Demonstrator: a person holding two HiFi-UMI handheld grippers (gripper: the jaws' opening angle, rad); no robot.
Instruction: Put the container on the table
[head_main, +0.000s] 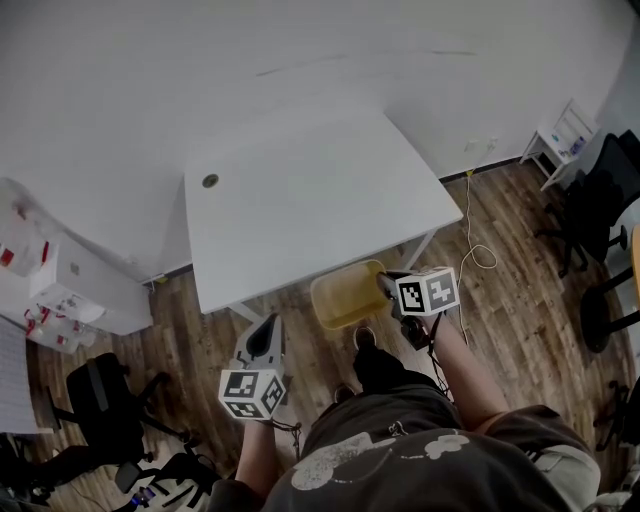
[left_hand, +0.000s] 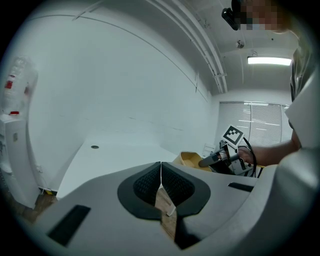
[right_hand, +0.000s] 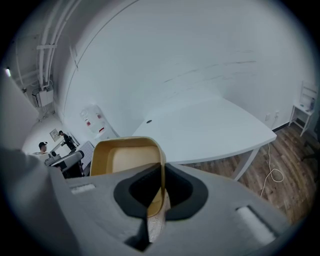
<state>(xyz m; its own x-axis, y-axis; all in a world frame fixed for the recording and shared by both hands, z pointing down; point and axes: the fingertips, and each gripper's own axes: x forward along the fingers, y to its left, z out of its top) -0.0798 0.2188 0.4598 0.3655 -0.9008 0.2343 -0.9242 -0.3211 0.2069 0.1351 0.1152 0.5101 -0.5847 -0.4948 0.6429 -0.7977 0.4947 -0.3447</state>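
1. The right claw (head_main: 384, 282) is closed narrow on one side wall of the container (head_main: 345, 295). The thin wall is pinched between its two dark pads, as the right gripper view shows (right_hand: 162, 186).
2. The left claw (head_main: 267, 324) is seen with its jaws pressed together and nothing between them (left_hand: 160, 172). No object is touched by it.
3. The container (right_hand: 127, 157) is a tan tray with rounded corners. It is held with its open side up and is tipped only slightly.
4. The pinched wall runs straight ahead from the right claw, so the tray's length is taken to lie along the claw's pointing direction. In the head view the tray looks close to square, so the long axis cannot be told for certain.
5. Relative to the right claw, the container is spread out to the left and forward. The grip is at its right-hand rim, near the corner closest to the claw.
6. The container is carried off the bench (head_main: 300, 200), over the wooden floor (head_main: 500, 300), just short of the bench's near edge. The bench top lies ahead of the right claw, beyond the tray (right_hand: 210, 130).
7. From the left claw, the container (left_hand: 190, 159) is seen ahead and to the right, apart from it, with the right claw clamped at its far side.
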